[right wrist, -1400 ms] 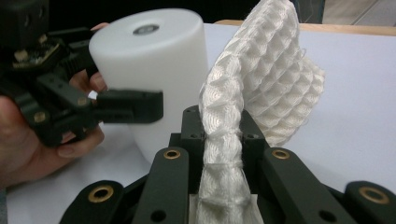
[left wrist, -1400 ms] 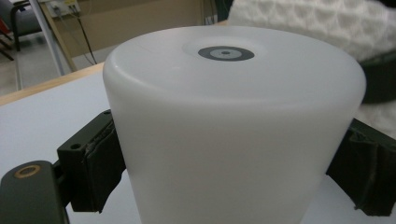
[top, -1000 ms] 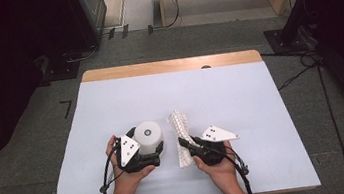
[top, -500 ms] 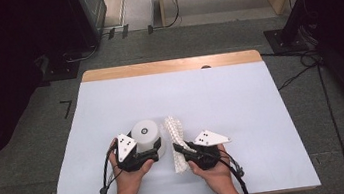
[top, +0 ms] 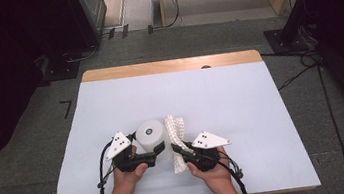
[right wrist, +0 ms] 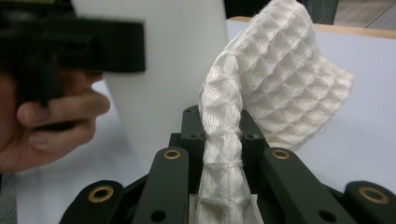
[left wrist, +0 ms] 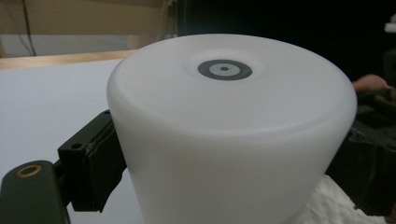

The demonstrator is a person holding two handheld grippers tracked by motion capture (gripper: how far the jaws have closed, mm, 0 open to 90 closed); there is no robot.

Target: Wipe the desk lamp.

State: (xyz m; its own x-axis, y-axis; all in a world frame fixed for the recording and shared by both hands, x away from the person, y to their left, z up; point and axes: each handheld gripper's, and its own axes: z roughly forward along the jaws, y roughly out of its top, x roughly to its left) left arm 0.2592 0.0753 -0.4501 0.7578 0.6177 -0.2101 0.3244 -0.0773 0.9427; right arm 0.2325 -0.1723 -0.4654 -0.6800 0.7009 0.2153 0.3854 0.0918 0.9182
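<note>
A white plastic cup [top: 150, 134] stands upside down on the table, with a grey ring on its base. My left gripper [top: 159, 146] is shut on the cup [left wrist: 233, 130]; one pad [left wrist: 100, 158] presses its side and the other jaw is hidden behind it. Just right of the cup, my right gripper [top: 180, 150] is shut on a white waffle-weave cloth [top: 175, 126]. The cloth [right wrist: 275, 93] rises from between the jaws of my right gripper [right wrist: 223, 135] and folds over beside the cup [right wrist: 159, 70].
A white cover [top: 241, 103] lies over the table, and a wooden strip [top: 171, 66] shows at the far edge. Both hands sit close together near the front edge. Dark stands and cables [top: 303, 72] lie on the floor around the table.
Both hands have edged slightly to the left with the cup and the cloth. Both grips look the same.
</note>
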